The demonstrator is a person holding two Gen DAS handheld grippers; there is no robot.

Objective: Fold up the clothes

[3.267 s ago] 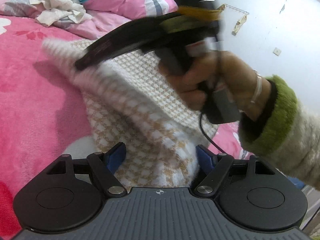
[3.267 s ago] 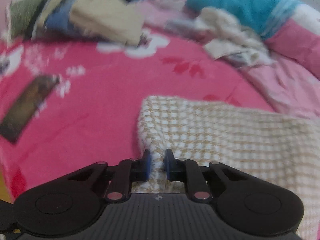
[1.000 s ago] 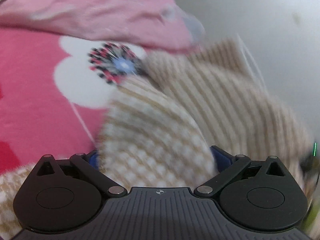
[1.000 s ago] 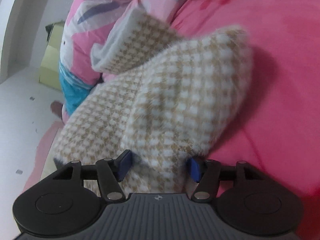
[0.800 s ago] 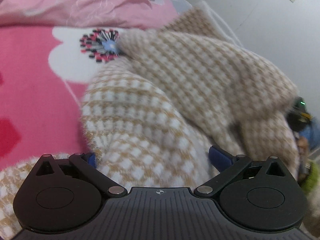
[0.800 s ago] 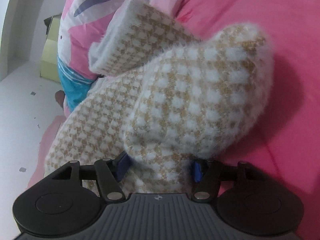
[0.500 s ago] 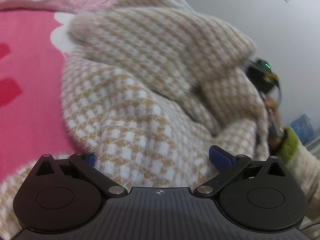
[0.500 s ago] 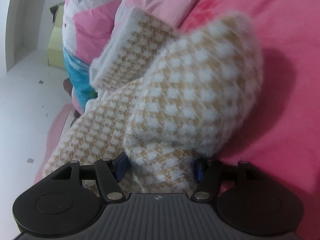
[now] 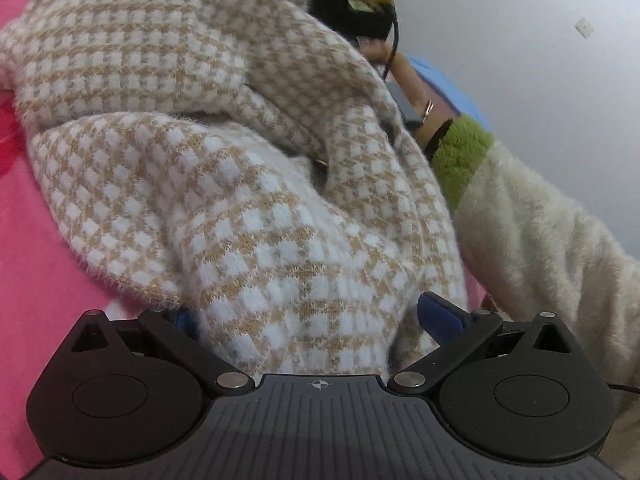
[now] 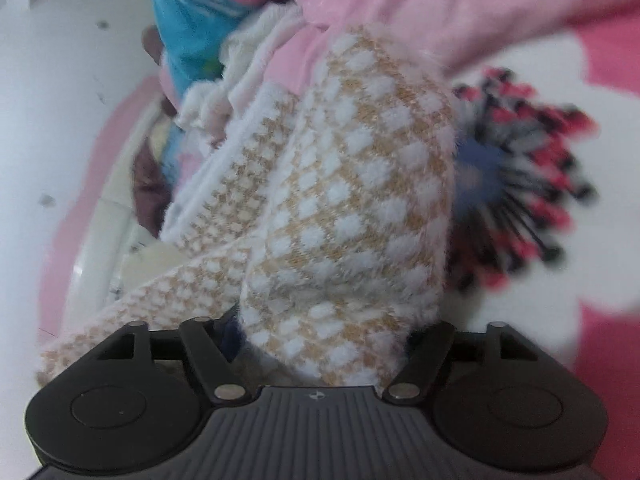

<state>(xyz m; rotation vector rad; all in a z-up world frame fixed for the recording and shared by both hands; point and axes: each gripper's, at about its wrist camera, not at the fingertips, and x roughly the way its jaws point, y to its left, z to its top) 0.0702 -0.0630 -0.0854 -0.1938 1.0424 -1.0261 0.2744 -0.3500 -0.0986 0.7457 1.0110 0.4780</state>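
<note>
A fluffy beige-and-white houndstooth knit garment (image 9: 240, 200) is bunched up over a pink bed blanket (image 9: 32, 260). My left gripper (image 9: 310, 320) is shut on a thick wad of it, which fills the wide gap between the blue pads. In the right wrist view a rounded fold of the garment (image 10: 352, 200) sticks out from my right gripper (image 10: 324, 336). Its jaws are opening, and the cloth still fills the space between them and touches both fingers. The right gripper's black body (image 9: 352, 4) shows beyond the garment in the left wrist view, held by a hand (image 9: 404, 76).
A cream sleeve with a green cuff (image 9: 520, 220) reaches in at the right. The blanket (image 10: 600, 340) carries a white flower print with a red-and-black centre (image 10: 520, 184). Pink bedding and a blue garment (image 10: 188, 12) are piled behind. A pale wall (image 9: 540, 80) borders the bed.
Both grippers have swept sideways with the garment. In the right view the flower print has come in behind the fold and the jaws stand wider. In the left view the other hand has come nearer.
</note>
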